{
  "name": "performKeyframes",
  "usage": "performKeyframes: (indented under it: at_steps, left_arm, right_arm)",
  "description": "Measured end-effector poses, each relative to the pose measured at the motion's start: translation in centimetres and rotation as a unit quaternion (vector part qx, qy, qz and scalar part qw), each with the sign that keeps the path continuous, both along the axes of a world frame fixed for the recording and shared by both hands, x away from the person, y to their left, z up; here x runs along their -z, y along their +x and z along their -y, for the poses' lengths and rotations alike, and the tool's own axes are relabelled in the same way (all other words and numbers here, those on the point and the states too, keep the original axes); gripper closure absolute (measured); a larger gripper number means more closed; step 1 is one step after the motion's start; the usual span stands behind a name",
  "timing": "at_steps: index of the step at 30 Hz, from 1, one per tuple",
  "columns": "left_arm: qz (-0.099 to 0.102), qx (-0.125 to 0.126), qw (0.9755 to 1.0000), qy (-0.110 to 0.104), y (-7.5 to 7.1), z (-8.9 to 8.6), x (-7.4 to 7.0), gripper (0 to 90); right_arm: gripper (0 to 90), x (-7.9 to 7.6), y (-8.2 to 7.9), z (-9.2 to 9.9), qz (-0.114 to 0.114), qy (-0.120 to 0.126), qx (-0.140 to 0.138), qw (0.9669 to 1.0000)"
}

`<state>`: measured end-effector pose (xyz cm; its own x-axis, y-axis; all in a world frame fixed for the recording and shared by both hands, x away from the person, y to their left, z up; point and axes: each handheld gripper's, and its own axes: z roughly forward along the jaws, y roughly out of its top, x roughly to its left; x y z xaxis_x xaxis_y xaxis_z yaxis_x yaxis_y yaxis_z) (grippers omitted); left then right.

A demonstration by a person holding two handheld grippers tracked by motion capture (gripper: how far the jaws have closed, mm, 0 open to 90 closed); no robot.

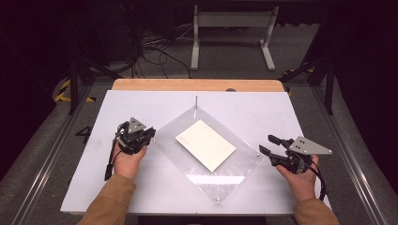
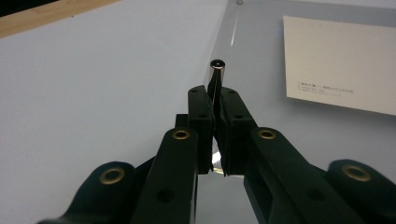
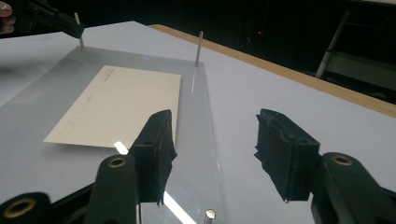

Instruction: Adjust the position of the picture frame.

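Observation:
A clear acrylic plate (image 1: 213, 180) lies turned like a diamond on the white table top (image 1: 141, 103), with a cream card (image 1: 205, 145) on it. Thin metal pins stand at its corners. My left gripper (image 1: 151, 133) is at the plate's left corner, shut on the upright pin (image 2: 217, 70) there. In the left gripper view the card (image 2: 338, 65) lies to the right. My right gripper (image 1: 265, 144) hovers open at the right corner, its jaws wide on either side of the pin (image 3: 209, 215) below. In the right gripper view the card (image 3: 121, 105) lies ahead and the far pin (image 3: 200, 46) stands behind it.
A wooden strip (image 1: 197, 85) runs along the table's far edge. Beyond it on the dark floor are cables (image 1: 150, 47) and a grey stand (image 1: 232, 28). A fourth pin (image 1: 217, 199) marks the plate's near corner. Bare white surface borders the plate on both sides.

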<state>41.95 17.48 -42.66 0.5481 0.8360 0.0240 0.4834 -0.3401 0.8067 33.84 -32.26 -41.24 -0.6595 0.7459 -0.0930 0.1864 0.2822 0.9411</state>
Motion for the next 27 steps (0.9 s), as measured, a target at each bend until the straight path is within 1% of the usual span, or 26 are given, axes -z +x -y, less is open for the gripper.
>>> performKeyframes:
  at_steps: [4, 7, 8, 9, 10, 11, 12, 13, 14, 15, 16, 18, 20, 21, 23, 25, 27]
  left_arm:
    - [0.003, -0.005, 1.0000, -0.006, 1.1, 0.4, -0.2, 84.9]
    - [0.010, -0.007, 0.9999, 0.001, 2.0, 0.8, -0.5, 84.9]
    - [0.011, -0.008, 0.9999, -0.003, 2.2, 1.0, -0.6, 84.9]
    - [0.009, -0.011, 0.9999, -0.004, 2.6, 1.1, -0.6, 84.9]
    - [0.007, -0.009, 0.9999, 0.001, 2.9, 1.2, -0.6, 84.9]
    - [0.009, -0.013, 0.9999, 0.005, 3.6, 1.6, -0.6, 85.0]
    - [0.009, -0.013, 0.9999, 0.005, 3.6, 1.6, -0.6, 84.9]
    - [0.009, -0.016, 0.9998, -0.002, 3.9, 1.7, -0.5, 84.9]
    - [0.003, -0.021, 0.9998, -0.002, 4.6, 1.9, -0.1, 84.9]
    - [0.003, -0.021, 0.9998, -0.002, 4.6, 1.9, -0.1, 85.0]
    - [-0.008, -0.019, 0.9998, 0.006, 5.2, 2.0, 0.1, 85.0]
    - [-0.018, -0.025, 0.9995, 0.002, 5.9, 2.3, 0.6, 85.0]
    - [-0.023, -0.030, 0.9993, -0.002, 6.3, 2.3, 1.0, 84.9]
    - [-0.027, -0.033, 0.9991, -0.008, 6.4, 2.3, 1.3, 84.9]
    - [-0.028, -0.030, 0.9991, -0.010, 6.4, 2.2, 1.4, 84.9]
    - [-0.025, -0.029, 0.9993, -0.004, 6.3, 2.2, 1.3, 84.9]
    - [-0.027, -0.026, 0.9993, 0.000, 6.2, 2.2, 1.2, 84.8]
  right_arm:
    - [46.3, -0.1, -0.2, 0.0, -0.001, -0.002, -0.001, 1.0000]
    - [47.6, 0.0, -0.3, 0.0, -0.008, -0.010, 0.000, 0.9999]
    - [48.3, 0.0, -0.3, -0.1, -0.012, -0.013, -0.001, 0.9998]
    - [48.8, 0.0, -0.3, -0.1, -0.015, -0.018, 0.000, 0.9997]
    - [49.4, -0.1, -0.3, -0.2, -0.017, -0.022, 0.002, 0.9996]
    - [50.7, -0.1, -0.4, -0.4, -0.020, -0.025, -0.001, 0.9995]
    - [50.7, -0.1, -0.4, -0.4, -0.020, -0.025, -0.001, 0.9995]
    - [51.4, -0.1, -0.4, -0.4, -0.023, -0.031, 0.001, 0.9993]
    - [52.5, -0.2, -0.5, -0.6, -0.027, -0.036, -0.001, 0.9990]
    - [52.5, -0.2, -0.5, -0.6, -0.027, -0.036, -0.001, 0.9990]
    - [53.1, -0.2, -0.5, -0.6, -0.029, -0.040, -0.001, 0.9988]
    - [53.9, -0.2, -0.5, -0.7, -0.037, -0.045, 0.002, 0.9983]
    - [55.0, -0.2, -0.5, -0.7, -0.043, -0.047, 0.006, 0.9980]
    - [55.4, -0.2, -0.4, -0.6, -0.048, -0.048, 0.009, 0.9976]
    - [57.1, -0.1, -0.3, -0.5, -0.060, -0.054, 0.017, 0.9966]
    - [58.8, 0.0, -0.1, -0.4, -0.071, -0.059, 0.023, 0.9955]
    - [59.6, 0.1, 0.1, -0.3, -0.080, -0.061, 0.025, 0.9946]
